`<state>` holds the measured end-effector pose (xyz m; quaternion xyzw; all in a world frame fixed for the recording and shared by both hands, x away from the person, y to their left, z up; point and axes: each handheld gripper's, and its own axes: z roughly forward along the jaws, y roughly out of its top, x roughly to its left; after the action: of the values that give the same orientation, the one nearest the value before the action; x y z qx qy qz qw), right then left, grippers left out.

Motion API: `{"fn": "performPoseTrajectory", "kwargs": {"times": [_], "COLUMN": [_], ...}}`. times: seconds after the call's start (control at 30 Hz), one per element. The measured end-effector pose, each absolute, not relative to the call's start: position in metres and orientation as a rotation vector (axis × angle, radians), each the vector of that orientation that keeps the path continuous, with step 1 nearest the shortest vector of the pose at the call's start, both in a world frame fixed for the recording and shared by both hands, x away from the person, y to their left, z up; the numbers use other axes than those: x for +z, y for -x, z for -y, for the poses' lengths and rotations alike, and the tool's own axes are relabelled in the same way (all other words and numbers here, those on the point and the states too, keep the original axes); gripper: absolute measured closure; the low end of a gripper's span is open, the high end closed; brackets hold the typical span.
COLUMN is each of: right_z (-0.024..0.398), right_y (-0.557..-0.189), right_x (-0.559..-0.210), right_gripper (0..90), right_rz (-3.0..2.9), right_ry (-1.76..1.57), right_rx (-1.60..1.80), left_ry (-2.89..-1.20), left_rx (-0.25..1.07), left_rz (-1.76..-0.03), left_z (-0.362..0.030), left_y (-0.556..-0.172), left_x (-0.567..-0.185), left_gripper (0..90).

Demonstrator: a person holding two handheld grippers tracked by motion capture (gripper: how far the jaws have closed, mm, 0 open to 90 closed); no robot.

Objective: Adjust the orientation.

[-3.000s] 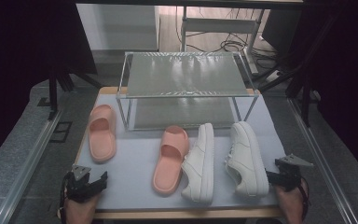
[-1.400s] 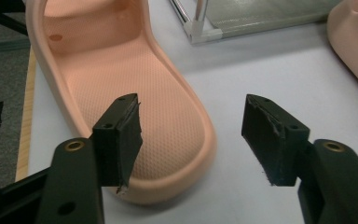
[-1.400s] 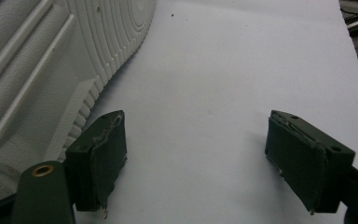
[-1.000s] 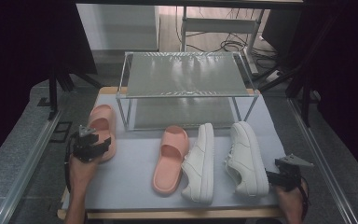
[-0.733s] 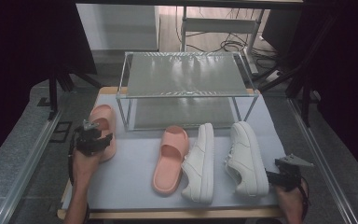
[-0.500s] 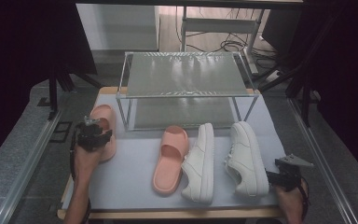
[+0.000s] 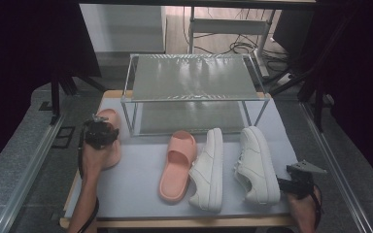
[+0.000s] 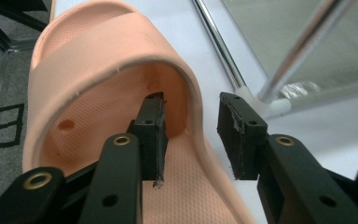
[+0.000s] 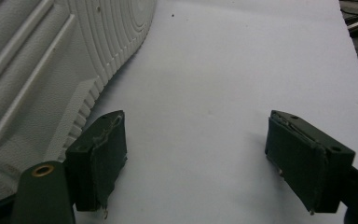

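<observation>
Right at the left front leg of the glass-topped rack (image 7: 194, 77), the pink slipper (image 7: 108, 141) lies flat on the worktop (image 7: 141, 194), toe toward the rack's side. The left tongs (image 7: 98, 132) straddle the side wall of its strap: in the left gripper view one jaw sits inside the slipper's (image 8: 98, 107) hollow and the other outside, beside the rack's chrome leg (image 8: 223, 51). The jaws have just been closing with that wall between them, yet a gap shows on the outer side, so they are not clamped on it.

Further from the rack's left leg, a second pink slipper (image 7: 177, 165) lies before the rack's middle, and two white sneakers (image 7: 238, 165) lie beside it toward the rack's right leg. The right tongs (image 7: 291, 184) rest at the worktop's near corner on that side, jaws spread wide over bare sheet, with a sneaker sole (image 9: 51, 70) just beside one jaw.

A pale grey sheet covers the worktop, whose wooden edge shows at the front. Grey carpet-like panels (image 7: 24, 160) and metal rails (image 7: 29, 170) flank it; dark curtains close the sides, and cables (image 7: 233, 47) lie on a wooden floor behind the rack.

The left hand (image 7: 94, 160) covers the first slipper's heel. The right hand (image 7: 303, 211) is cut off by the frame's bottom edge. The rack's lower shelf is dim beneath the glass.
</observation>
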<state>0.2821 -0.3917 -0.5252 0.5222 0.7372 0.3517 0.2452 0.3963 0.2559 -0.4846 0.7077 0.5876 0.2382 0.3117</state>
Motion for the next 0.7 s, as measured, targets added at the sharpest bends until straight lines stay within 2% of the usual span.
{"fn": "performPoseTrajectory", "kwargs": {"times": [0.23, 0.4, 0.7], "right_z": [0.392, 0.392, 0.392], "right_y": [-0.282, -0.282, -0.282], "right_x": [-0.525, -0.525, -0.525], "right_gripper": [20.7, 20.7, 20.7], "right_rz": [-2.012, -2.012, -2.012], "right_ry": [-1.425, -1.425, -1.425], "right_rx": [0.961, 0.961, 0.962], "left_ry": [-1.887, -1.867, -1.826], "left_rx": [0.656, 0.640, 0.626], "left_rz": [-1.570, -1.589, -1.630], "left_z": [-0.252, -0.252, -0.255], "left_y": [-0.409, -0.413, -0.412], "left_x": [-0.484, -0.484, -0.482], "left_gripper": [66.6, 74.1, 82.0]}}
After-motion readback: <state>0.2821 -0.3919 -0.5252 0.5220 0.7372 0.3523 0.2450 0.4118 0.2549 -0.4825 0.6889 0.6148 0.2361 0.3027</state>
